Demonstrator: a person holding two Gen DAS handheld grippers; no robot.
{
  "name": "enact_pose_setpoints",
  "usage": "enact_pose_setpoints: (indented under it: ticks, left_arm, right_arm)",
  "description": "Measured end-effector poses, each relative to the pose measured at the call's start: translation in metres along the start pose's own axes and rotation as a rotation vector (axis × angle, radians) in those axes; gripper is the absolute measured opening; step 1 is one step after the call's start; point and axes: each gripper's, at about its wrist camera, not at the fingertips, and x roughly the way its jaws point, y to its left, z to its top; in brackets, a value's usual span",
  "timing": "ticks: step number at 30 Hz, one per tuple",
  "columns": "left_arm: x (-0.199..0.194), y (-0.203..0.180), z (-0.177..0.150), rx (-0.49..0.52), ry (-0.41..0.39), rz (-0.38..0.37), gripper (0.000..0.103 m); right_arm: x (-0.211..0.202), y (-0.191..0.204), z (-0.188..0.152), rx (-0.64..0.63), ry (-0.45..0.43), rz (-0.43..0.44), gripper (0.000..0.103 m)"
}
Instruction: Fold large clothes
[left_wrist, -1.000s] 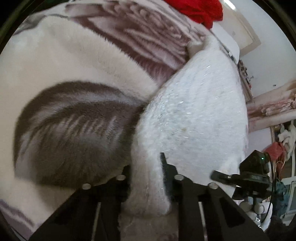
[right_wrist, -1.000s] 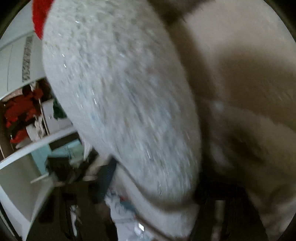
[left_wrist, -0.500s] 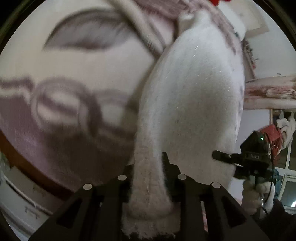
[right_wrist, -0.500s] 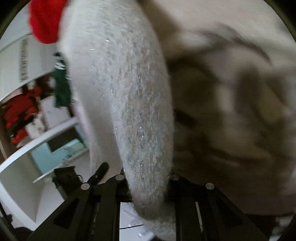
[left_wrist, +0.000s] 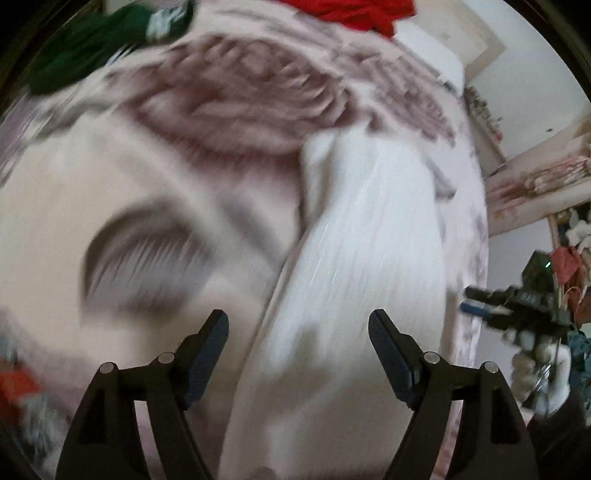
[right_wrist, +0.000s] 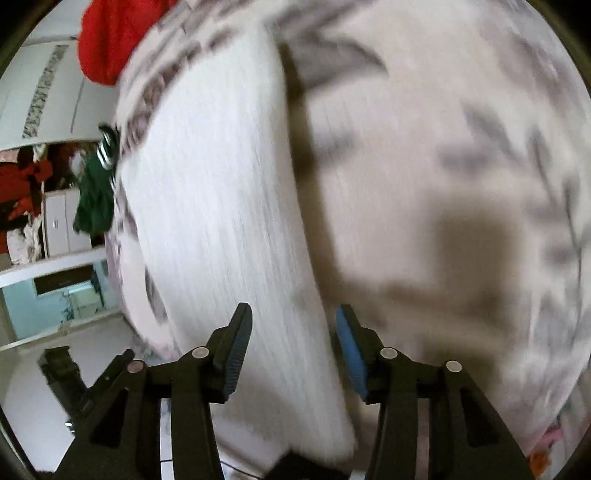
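Note:
A white fuzzy sweater (left_wrist: 362, 266) lies stretched out on a bed covered by a cream and brown flower-patterned blanket (left_wrist: 155, 192). My left gripper (left_wrist: 297, 328) is open, its jaws wide apart over the sweater's near end, holding nothing. In the right wrist view the same sweater (right_wrist: 221, 206) runs away from my right gripper (right_wrist: 291, 328), which is open with its jaws either side of the sweater's near edge. The right gripper also shows at the far right of the left wrist view (left_wrist: 517, 306). Both views are motion-blurred.
A red garment (left_wrist: 354, 13) lies at the far end of the bed, and a green garment (left_wrist: 85, 51) at the far left. The right wrist view shows the red garment (right_wrist: 110, 40), the green one (right_wrist: 94, 199), shelves (right_wrist: 48, 236) and floor beside the bed.
Both grippers were shut on the sweater's near edge and holding it up. Now both have opened and let go, and the sweater lies on the blanket.

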Motion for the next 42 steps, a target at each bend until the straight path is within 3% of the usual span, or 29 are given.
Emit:
enact_pose_setpoints:
  ticks: [3, 5, 6, 7, 9, 11, 13, 16, 18, 19, 22, 25, 27, 29, 31, 33, 36, 39, 40, 42]
  left_arm:
    - [0.063, -0.014, 0.064, 0.008, 0.017, -0.070, 0.077]
    - [0.103, -0.018, 0.088, 0.006, 0.040, -0.078, 0.076]
    - [0.123, -0.020, 0.100, 0.012, 0.053, -0.084, 0.067]
    - [0.137, -0.022, 0.109, 0.015, 0.050, -0.116, 0.026]
    - [0.142, -0.024, 0.114, 0.012, 0.056, -0.138, 0.017]
    - [0.125, -0.024, 0.115, 0.028, -0.014, -0.166, 0.013]
    - [0.119, -0.013, 0.118, 0.006, -0.020, -0.168, 0.012]
    - [0.138, 0.013, 0.124, -0.053, 0.016, -0.153, 0.012]
    - [0.145, 0.019, 0.123, -0.065, 0.042, -0.168, 0.012]
    - [0.143, 0.017, 0.122, -0.047, 0.043, -0.169, 0.013]
    - [0.128, 0.003, 0.118, 0.036, 0.033, -0.142, 0.018]
    - [0.112, 0.001, 0.110, 0.061, 0.041, -0.141, 0.021]
    - [0.101, 0.003, 0.103, 0.073, 0.038, -0.139, 0.026]
    - [0.091, 0.005, 0.097, 0.094, 0.016, -0.110, 0.037]
    - [0.075, 0.012, 0.083, 0.111, -0.015, -0.057, 0.061]
    - [0.067, 0.019, 0.073, 0.109, -0.020, -0.024, 0.070]
    - [0.052, 0.036, 0.042, 0.063, 0.005, -0.005, 0.070]
    - [0.036, 0.052, -0.005, 0.004, 0.055, -0.025, 0.070]
    - [0.033, 0.056, -0.025, -0.020, 0.082, -0.031, 0.070]
    - [0.031, 0.062, -0.066, -0.059, 0.136, -0.020, 0.070]
  right_arm:
    - [0.034, 0.020, 0.066, 0.023, -0.040, 0.046, 0.058]
    - [0.055, 0.015, 0.100, 0.056, -0.044, 0.073, 0.058]
    - [0.064, 0.012, 0.114, 0.081, -0.034, 0.101, 0.058]
    - [0.072, 0.010, 0.121, 0.108, -0.031, 0.133, 0.058]
    - [0.092, 0.017, 0.133, 0.152, -0.022, 0.194, 0.058]
    - [0.097, 0.027, 0.129, 0.138, -0.048, 0.164, 0.057]
    - [0.093, 0.047, 0.126, 0.094, -0.079, 0.099, 0.057]
    - [0.057, 0.078, 0.104, 0.004, -0.192, -0.058, 0.057]
    - [0.032, 0.090, 0.080, -0.046, -0.224, -0.075, 0.055]
    - [0.029, 0.099, 0.066, -0.077, -0.205, -0.050, 0.048]
    - [0.058, 0.141, 0.033, -0.196, -0.037, -0.034, 0.035]
    - [0.119, 0.157, 0.007, -0.308, 0.142, -0.179, 0.027]
    - [0.154, 0.152, 0.003, -0.345, 0.170, -0.305, 0.026]
    - [0.174, 0.147, 0.010, -0.327, 0.173, -0.341, 0.024]
    - [0.185, 0.148, 0.028, -0.277, 0.190, -0.347, 0.020]
    - [0.190, 0.151, 0.040, -0.250, 0.203, -0.347, 0.020]
    - [0.175, 0.158, 0.043, -0.254, 0.195, -0.318, 0.021]
    - [0.119, 0.149, 0.024, -0.234, 0.142, -0.202, 0.026]
    - [0.095, 0.141, 0.012, -0.212, 0.121, -0.149, 0.039]
    - [0.056, 0.116, -0.017, -0.164, 0.085, -0.074, 0.054]
